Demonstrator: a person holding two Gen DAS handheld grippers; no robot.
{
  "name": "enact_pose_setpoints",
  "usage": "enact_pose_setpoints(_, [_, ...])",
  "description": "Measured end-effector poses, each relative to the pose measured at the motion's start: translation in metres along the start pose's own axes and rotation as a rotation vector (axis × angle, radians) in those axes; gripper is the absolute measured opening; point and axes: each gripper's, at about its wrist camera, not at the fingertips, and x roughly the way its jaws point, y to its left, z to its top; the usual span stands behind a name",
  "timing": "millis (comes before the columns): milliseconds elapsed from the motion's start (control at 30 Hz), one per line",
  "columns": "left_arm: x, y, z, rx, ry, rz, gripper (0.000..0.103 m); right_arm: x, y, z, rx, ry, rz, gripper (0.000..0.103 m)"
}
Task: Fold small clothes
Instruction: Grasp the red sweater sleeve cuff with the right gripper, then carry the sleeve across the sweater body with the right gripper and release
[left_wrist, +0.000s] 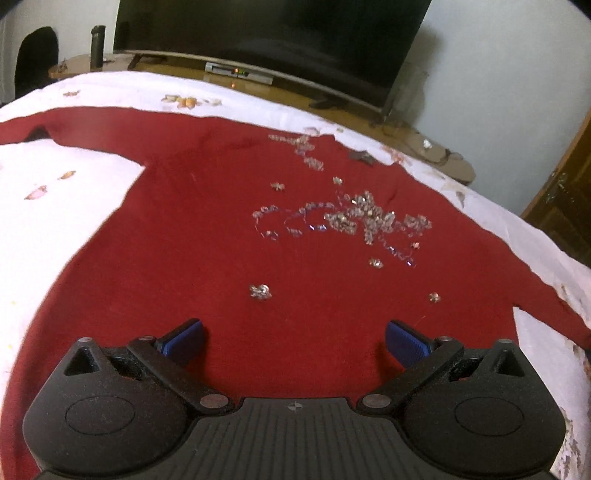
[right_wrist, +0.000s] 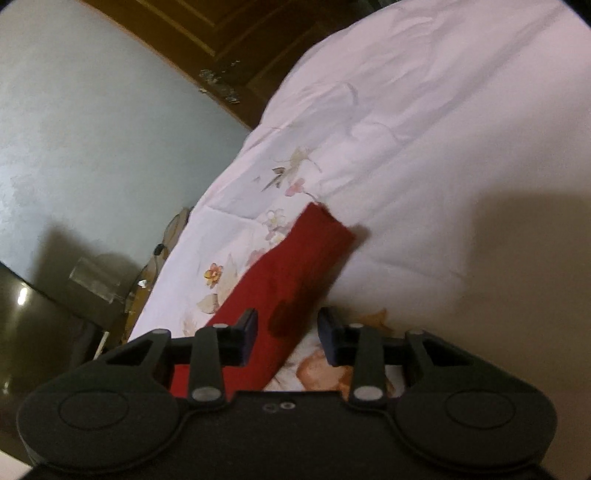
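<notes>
Spreading flat across the bed (left_wrist: 92, 88), the red sweater (left_wrist: 192, 229) is overhung by the wide-open left gripper (left_wrist: 293, 341). Its sleeve (right_wrist: 295, 266) is straddled, ungripped, by the narrower right gripper (right_wrist: 286, 332); bunching is risked if a single layer is pinched.

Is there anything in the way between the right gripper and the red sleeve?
No, nothing visible. The red sleeve lies on the white bedsheet and runs straight in between the right gripper's open fingers, with nothing lying on top of it.

Bare sheet (right_wrist: 443, 110) lies free beyond the red sleeve (right_wrist: 295, 266); television (left_wrist: 273, 33) blocks past the bed's far edge.
</notes>
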Motion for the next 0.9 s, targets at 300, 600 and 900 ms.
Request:
enact_pose_setpoints(300, [0.006, -0.008, 0.012, 0.035, 0.006, -0.008, 0.103, 0.005, 0.001, 0.004, 0.081, 0.024, 0.173, 0.033])
enact_pose_setpoints(600, [0.021, 0.013, 0.022, 0.071, 0.015, -0.002, 0.103, 0.017, 0.022, 0.005, -0.063, 0.025, -0.033, 0.006])
enact_pose_setpoints(900, [0.01, 0.067, 0.034, -0.012, -0.055, -0.007, 0.103, 0.003, 0.093, -0.006, -0.287, -0.019, -0.085, 0.007])
